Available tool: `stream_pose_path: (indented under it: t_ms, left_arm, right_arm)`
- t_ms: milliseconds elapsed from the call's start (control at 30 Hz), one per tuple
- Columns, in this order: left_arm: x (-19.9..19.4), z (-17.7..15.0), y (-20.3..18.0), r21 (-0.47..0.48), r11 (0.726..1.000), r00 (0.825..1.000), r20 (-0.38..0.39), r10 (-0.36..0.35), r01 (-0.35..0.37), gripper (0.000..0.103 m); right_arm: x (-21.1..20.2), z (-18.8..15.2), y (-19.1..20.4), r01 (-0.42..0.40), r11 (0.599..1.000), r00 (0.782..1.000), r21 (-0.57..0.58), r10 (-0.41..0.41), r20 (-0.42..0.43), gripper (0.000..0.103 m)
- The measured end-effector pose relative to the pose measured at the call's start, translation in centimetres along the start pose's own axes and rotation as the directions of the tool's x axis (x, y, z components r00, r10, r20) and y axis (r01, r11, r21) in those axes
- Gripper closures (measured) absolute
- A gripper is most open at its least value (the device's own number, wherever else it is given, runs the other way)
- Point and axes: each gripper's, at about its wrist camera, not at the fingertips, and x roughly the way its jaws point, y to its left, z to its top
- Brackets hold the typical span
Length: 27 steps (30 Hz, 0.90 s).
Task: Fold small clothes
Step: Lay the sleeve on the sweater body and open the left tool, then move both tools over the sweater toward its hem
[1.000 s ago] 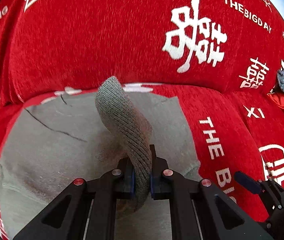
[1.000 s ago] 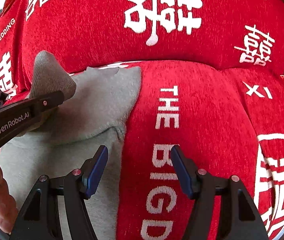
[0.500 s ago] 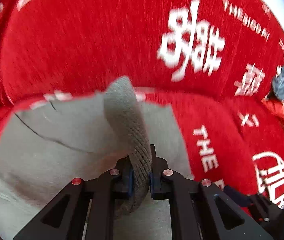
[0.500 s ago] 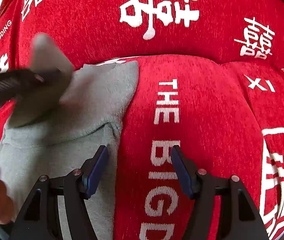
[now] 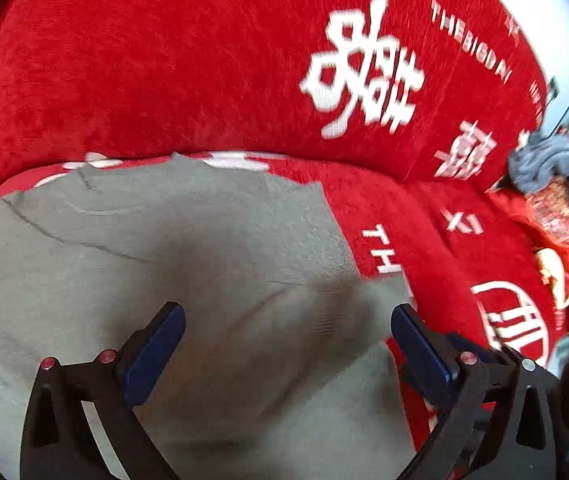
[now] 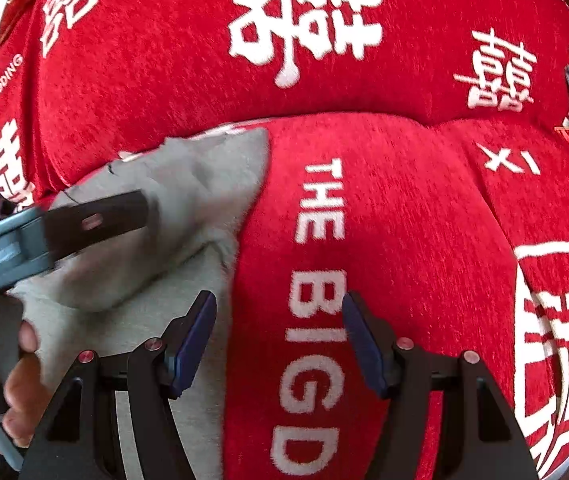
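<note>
A grey knitted garment point(image 5: 164, 248) lies spread on a red sofa seat, a sleeve folded across its body point(image 5: 316, 320). My left gripper point(image 5: 286, 340) hovers just above it, its jaws opening wide with only the flat fabric beneath them and nothing pinched. In the right wrist view the same garment point(image 6: 204, 184) lies at the left, and the left gripper's finger point(image 6: 96, 220) reaches over it. My right gripper point(image 6: 278, 330) stands open over the garment's right edge and the red seat, holding nothing.
The red sofa cover point(image 6: 404, 220) with white lettering fills the seat and backrest point(image 5: 164, 60). A blue-grey cloth point(image 5: 552, 168) lies on red items at the far right. A person's hand point(image 6: 16, 384) grips the left tool's handle.
The left gripper let go of the grey sleeve it held upright; the sleeve now lies flat on the garment and the jaws stand wide apart. The right gripper stayed put.
</note>
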Motion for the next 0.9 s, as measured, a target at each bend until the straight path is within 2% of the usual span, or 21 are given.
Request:
stream_pose_path:
  t_ms: [67, 167, 233, 333, 433, 500, 533, 600, 733, 867, 900]
  left_arm:
    - [-2.0, -0.2, 2.0, -0.014, 1.0, 0.999, 0.038, -0.006, 0.006, 0.0]
    - [-2.8, 0.2, 5.3, -0.051, 0.996, 0.996, 0.05, 0.077, -0.075, 0.0]
    - [-2.8, -0.1, 7.9, -0.101, 0.989, 0.993, 0.035, 0.116, -0.112, 0.0]
    - [-2.4, -0.7, 11.3, -0.135, 0.969, 0.977, 0.01, 0.211, -0.208, 0.0]
    - [-1.5, -1.6, 14.7, -0.179, 0.949, 0.965, -0.043, 0.257, -0.261, 0.0]
    - [-1.5, -2.5, 16.7, -0.192, 0.944, 0.963, -0.058, 0.263, -0.269, 0.0]
    - [-1.9, -2.7, 16.9, -0.183, 0.95, 0.967, -0.047, 0.249, -0.253, 0.0]
    - [-3.3, -3.0, 16.3, -0.172, 0.946, 0.962, -0.031, 0.272, -0.274, 0.0]
    - [-5.7, -5.0, 13.6, -0.086, 0.967, 0.97, 0.02, 0.243, -0.241, 0.0]
    - [-6.2, -8.5, 12.1, 0.011, 0.962, 0.962, -0.009, 0.275, -0.274, 0.0]
    - [-6.0, -9.5, 12.0, 0.028, 0.955, 0.954, -0.027, 0.297, -0.297, 0.0]
  right_arm:
    - [0.0, 0.4, 1.2, -0.022, 1.0, 1.0, -0.01, 0.022, 0.011, 0.034]
    - [0.2, 1.0, 3.9, -0.055, 0.997, 0.998, -0.048, 0.056, 0.019, 0.034]
    - [0.1, 1.0, 5.8, -0.065, 0.995, 0.997, -0.082, 0.068, 0.031, 0.034]
    - [1.5, 0.9, 7.7, -0.072, 0.991, 0.997, -0.113, 0.072, -0.003, 0.034]
    - [4.7, 0.8, 7.0, -0.047, 0.997, 0.994, -0.055, 0.042, -0.098, 0.034]
    - [4.9, 0.8, 6.9, -0.028, 0.999, 0.996, -0.045, 0.024, -0.08, 0.035]
    - [4.5, 0.8, 7.3, -0.003, 0.999, 0.997, -0.052, -0.001, -0.082, 0.035]
    - [3.2, 0.4, 8.9, 0.036, 0.994, 0.998, -0.101, -0.041, -0.05, 0.035]
    - [1.9, -1.5, 12.3, -0.007, 0.987, 0.999, -0.158, 0.001, -0.038, 0.035]
    - [3.1, -5.1, 15.3, -0.014, 0.977, 0.995, -0.212, -0.008, -0.102, 0.035]
    - [3.1, -6.1, 15.9, 0.024, 0.972, 0.996, -0.235, -0.044, -0.078, 0.035]
